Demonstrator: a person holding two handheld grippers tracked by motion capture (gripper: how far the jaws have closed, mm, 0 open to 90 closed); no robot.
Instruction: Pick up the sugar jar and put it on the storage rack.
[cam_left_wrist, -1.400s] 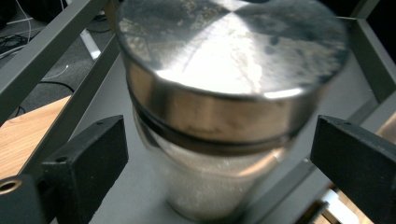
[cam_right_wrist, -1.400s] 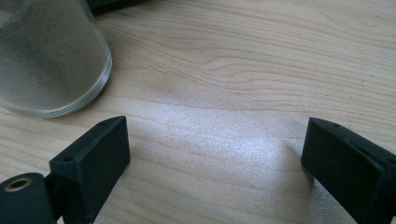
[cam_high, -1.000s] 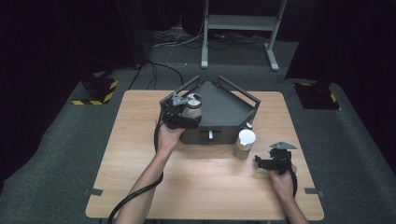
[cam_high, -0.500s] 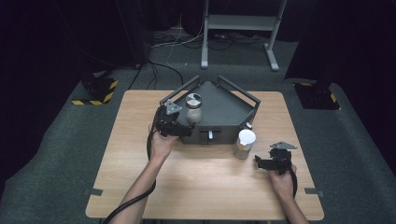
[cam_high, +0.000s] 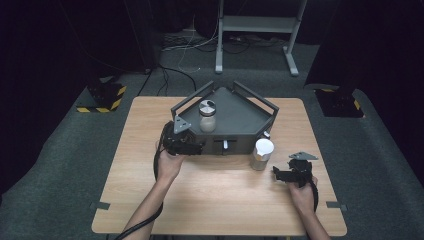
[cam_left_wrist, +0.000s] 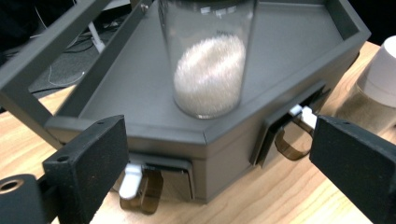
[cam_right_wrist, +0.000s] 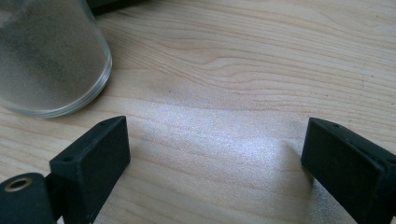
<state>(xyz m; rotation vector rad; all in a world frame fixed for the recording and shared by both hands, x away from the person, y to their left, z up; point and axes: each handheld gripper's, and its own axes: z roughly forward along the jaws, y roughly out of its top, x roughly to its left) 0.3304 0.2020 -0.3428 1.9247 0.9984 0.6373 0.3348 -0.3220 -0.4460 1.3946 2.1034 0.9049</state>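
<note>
A dark grey tray (cam_high: 240, 134) with raised rails stands at the back middle of the wooden table. On it stands a glass jar (cam_high: 207, 116) with a silver lid, part filled with white grains (cam_left_wrist: 210, 70). My left gripper (cam_high: 189, 145) is open just in front of the tray's left front corner, its jaws (cam_left_wrist: 219, 154) wide apart and holding nothing. A second jar (cam_high: 262, 152) with a white lid stands on the table by the tray's right front. My right gripper (cam_high: 280, 174) rests open just right of that jar (cam_right_wrist: 46, 56), with bare wood between its jaws (cam_right_wrist: 217, 154).
Small brown latches with white tabs (cam_left_wrist: 140, 184) hang from the tray's front wall. The table's front half (cam_high: 220, 200) is bare wood. Beyond the table there is dark carpet, cables and a metal stand (cam_high: 255, 30).
The left gripper has let go of the silver-lidded jar on the tray and drawn back toward the person. The right gripper has not moved.
</note>
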